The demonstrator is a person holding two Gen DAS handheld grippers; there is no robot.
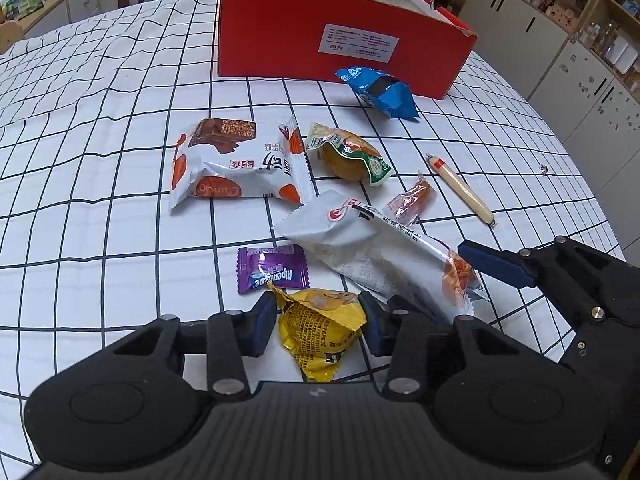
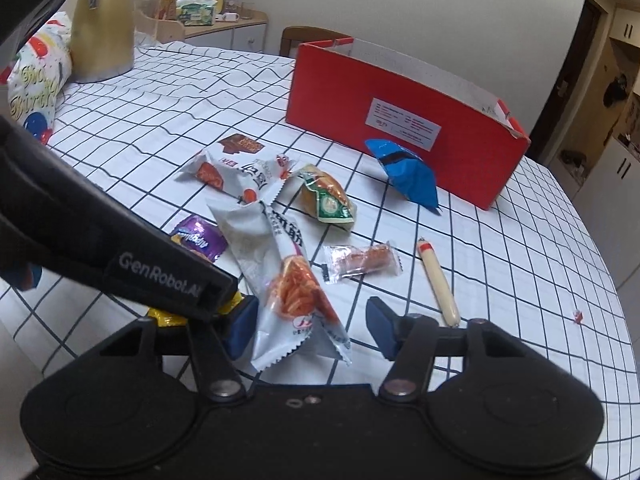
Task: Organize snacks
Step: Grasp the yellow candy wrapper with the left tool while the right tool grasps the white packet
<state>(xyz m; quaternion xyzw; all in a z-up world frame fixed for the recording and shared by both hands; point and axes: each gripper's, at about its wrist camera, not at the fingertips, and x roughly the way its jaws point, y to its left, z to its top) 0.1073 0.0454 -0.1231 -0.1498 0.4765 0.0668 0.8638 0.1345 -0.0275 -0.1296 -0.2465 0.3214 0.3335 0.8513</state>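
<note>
Red box [image 1: 344, 46] stands at the counter's [image 1: 100, 128] far side, snacks scattered before it. Left gripper [image 1: 318, 330], jaws apart, brackets the yellow packet [image 1: 318, 328]. Right gripper [image 2: 312, 326], jaws apart, straddles the long white packet [image 2: 280, 276], nearest beside the yellow one.

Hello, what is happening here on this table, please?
A person is sorting snacks with two hand-held tools. The left tool is open around a yellow packet; the right tool is open around a long white packet. Other snacks lie on the checked cloth before the red box.
</note>
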